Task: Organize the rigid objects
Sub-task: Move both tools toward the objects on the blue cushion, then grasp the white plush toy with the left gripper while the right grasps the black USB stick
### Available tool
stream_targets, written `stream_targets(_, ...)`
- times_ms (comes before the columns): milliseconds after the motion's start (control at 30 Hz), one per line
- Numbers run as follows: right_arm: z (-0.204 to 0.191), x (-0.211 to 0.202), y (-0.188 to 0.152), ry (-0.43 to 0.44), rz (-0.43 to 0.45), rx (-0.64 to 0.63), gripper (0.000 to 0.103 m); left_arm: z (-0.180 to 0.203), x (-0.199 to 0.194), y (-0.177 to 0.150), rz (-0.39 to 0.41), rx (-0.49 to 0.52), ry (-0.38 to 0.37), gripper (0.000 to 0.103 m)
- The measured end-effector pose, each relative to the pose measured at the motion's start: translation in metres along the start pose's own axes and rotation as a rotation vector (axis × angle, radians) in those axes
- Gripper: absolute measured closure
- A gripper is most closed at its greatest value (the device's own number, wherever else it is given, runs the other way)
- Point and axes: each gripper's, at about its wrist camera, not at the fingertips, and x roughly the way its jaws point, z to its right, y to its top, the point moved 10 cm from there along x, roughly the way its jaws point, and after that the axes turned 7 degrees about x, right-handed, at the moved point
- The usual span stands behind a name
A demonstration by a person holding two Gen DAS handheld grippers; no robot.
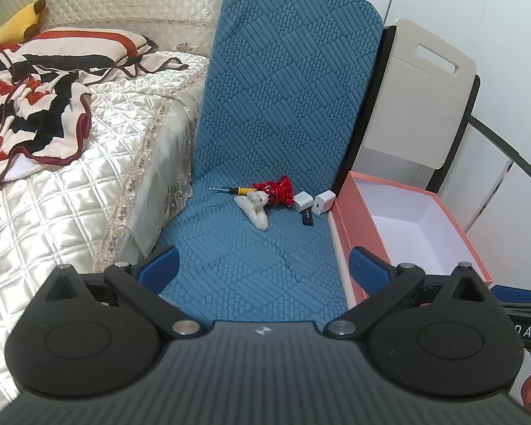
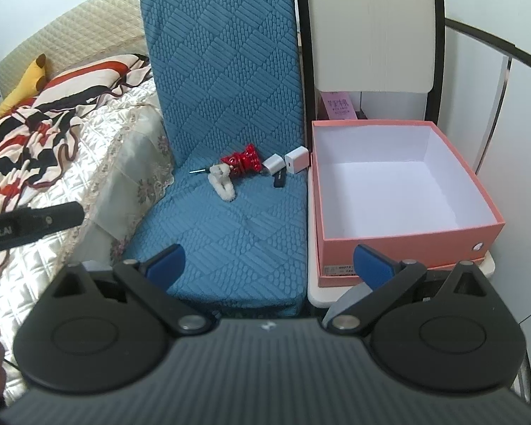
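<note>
Both tongs sit nearest us, jaws spread apart and empty: our left gripper [image 1: 262,265] and right gripper [image 2: 267,265] hang over the front edge of the blue cushion [image 2: 230,230], lined up for a reach, we judge. Far back by the cushion's fold the small items cluster: screwdriver [image 1: 230,190], red figurine [image 1: 274,191], two white chargers [image 1: 315,200], a black stick [image 1: 307,219]. A fluffy white toy [image 1: 255,209] lies against the figurine, likely in the way. To the right the pink box [image 2: 485,202] waits empty.
</note>
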Motion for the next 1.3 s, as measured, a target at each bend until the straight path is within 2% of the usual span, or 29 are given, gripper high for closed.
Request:
stream_targets(333, 0.002, 0.016, 0.003, 0.002, -0.029, 0.01, 0.0, -0.005, 0.018, -0.003, -0.03, -0.005, 0.008, 0.0)
stream_targets(700, 0.009, 0.044, 0.007, 0.009, -0.066, 0.015, 0.0, -0.01, 0.055, -0.002, -0.085, -0.012, 0.012, 0.0)
stream_targets(900, 0.011, 0.064, 0.01, 0.026, -0.086, 0.006, 0.0, -0.012, 0.084, -0.001, -0.127, -0.016, 0.008, 0.0)
stream_targets(1300, 0.001, 0.118, 0.031, 0.028, -0.062, -0.012, 0.0, -0.019, 0.161, 0.014, -0.179, -0.022, 0.002, 0.0)
